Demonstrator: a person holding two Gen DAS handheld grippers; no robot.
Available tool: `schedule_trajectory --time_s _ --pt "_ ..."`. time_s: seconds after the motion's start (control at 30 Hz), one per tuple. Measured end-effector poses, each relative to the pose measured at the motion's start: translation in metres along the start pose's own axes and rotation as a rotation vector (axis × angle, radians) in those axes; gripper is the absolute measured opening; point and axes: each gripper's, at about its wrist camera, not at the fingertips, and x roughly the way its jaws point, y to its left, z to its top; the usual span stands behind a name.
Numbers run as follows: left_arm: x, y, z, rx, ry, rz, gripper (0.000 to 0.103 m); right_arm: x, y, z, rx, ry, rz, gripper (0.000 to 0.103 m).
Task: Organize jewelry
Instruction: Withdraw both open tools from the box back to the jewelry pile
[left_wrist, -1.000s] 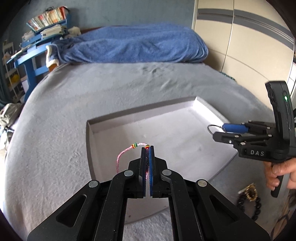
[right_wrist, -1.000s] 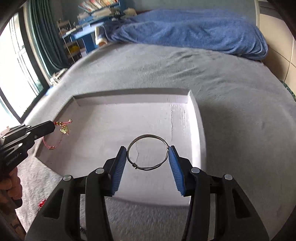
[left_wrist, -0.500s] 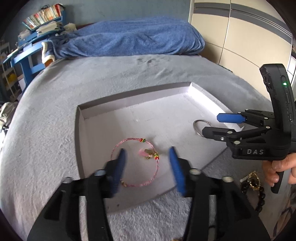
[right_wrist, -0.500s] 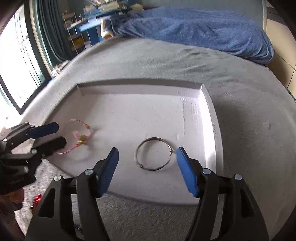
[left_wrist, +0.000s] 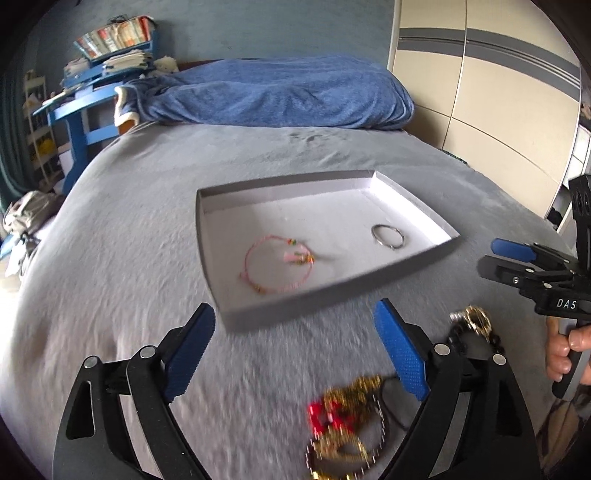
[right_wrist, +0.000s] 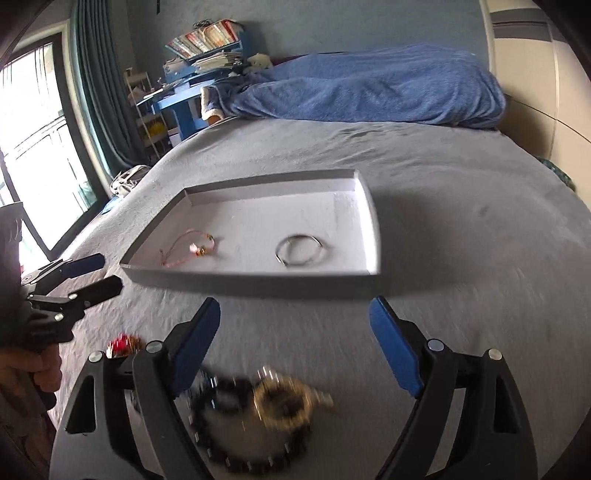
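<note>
My left gripper (left_wrist: 291, 354) stands wide apart and empty above the red-and-gold beaded piece (left_wrist: 338, 424) on the grey bed cover (left_wrist: 122, 258); it looks light and limp, so I judge a pinch across its bunched beads best. My right gripper (right_wrist: 293, 345), also spread and empty, hangs over the black bead bracelet with gold charm (right_wrist: 258, 410), probably slippery; I would nip the strand, not the charm. The white shallow tray (right_wrist: 373, 236) lies beyond.

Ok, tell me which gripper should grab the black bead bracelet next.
Right. The open right gripper hangs right over the black bracelet. The open left gripper sits over the red-and-gold piece, with the bracelet off to its right side.
</note>
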Motion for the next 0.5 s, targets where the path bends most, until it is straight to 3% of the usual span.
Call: schedule_trajectory --time_s 0.27,0.5 --pt "-0.023 -0.002 -0.032 -0.022 -0.007 0.016 0.089 -0.023 -0.012 -0.029 0.012 0.008 -0.030 0.085" --pt "-0.033 -0.012 -0.055 0.026 -0.009 0.029 0.089 -0.032 -0.020 -0.048 0.037 0.009 -0.045 0.086"
